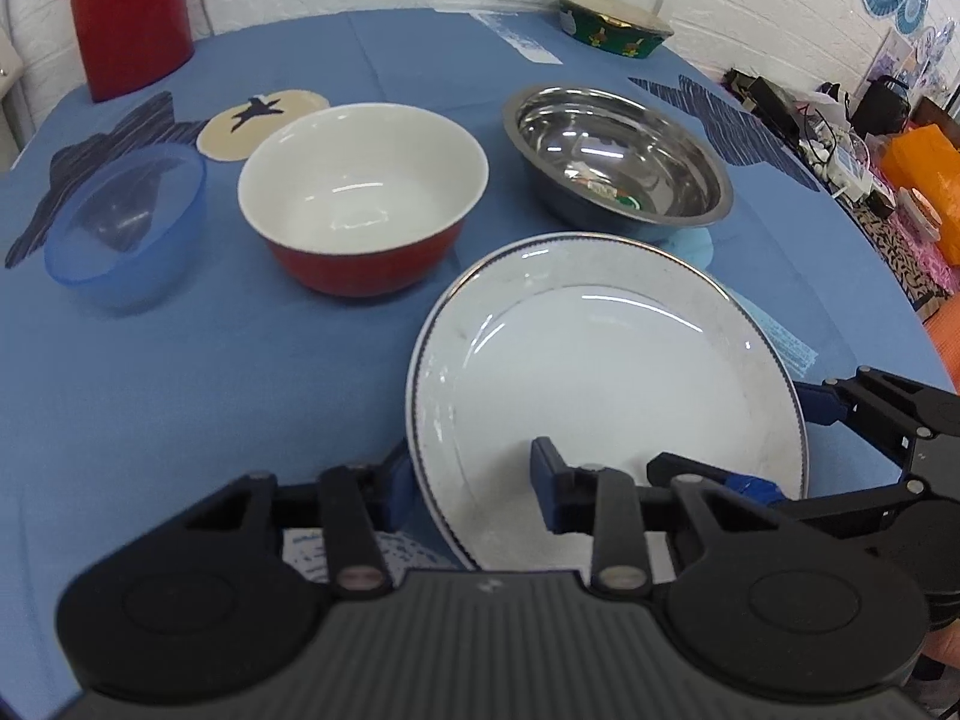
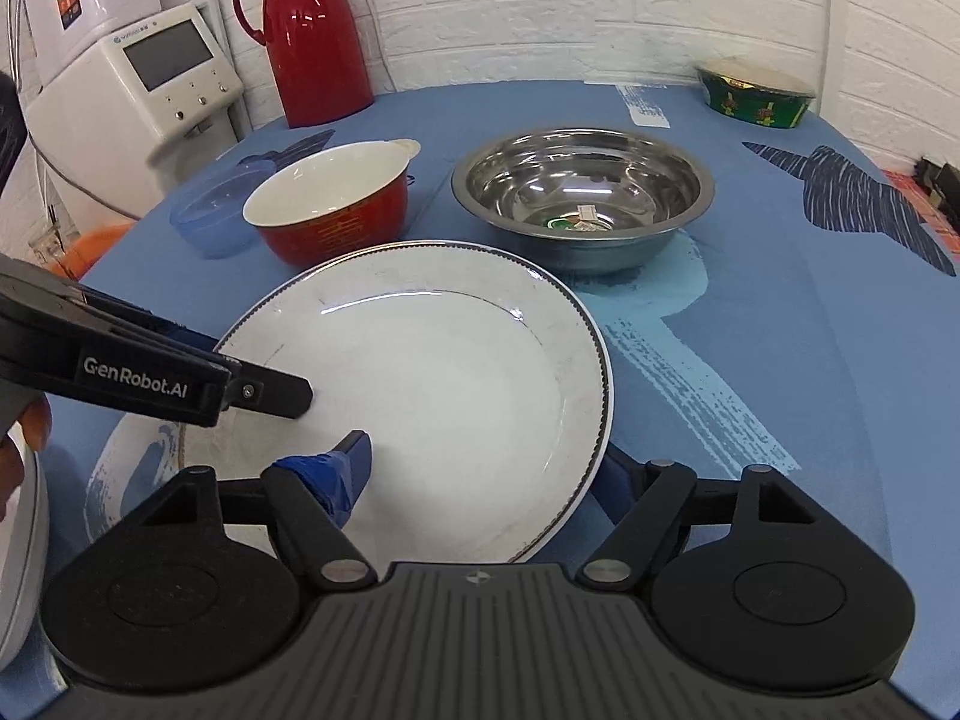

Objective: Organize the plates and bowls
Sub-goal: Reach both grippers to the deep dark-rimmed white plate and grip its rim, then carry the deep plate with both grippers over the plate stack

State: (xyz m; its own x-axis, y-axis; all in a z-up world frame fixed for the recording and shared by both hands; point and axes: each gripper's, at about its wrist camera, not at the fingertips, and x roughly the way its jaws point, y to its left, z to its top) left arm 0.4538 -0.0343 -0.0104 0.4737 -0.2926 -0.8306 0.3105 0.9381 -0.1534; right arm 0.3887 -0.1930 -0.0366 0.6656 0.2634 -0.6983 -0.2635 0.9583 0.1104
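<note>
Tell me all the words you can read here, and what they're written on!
"GenRobot.AI": white letters on the side of the left gripper.
Gold marks on the red bowl: too blurred to read.
Sticker inside the steel bowl: too small.
Writing on the white machine and on the tablecloth: unreadable.

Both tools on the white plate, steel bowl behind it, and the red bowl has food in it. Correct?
Not quite: the red bowl is empty, as the left wrist view shows. The rest holds: left tool and right tool each straddle the white plate's rim, with the steel bowl behind it.
</note>
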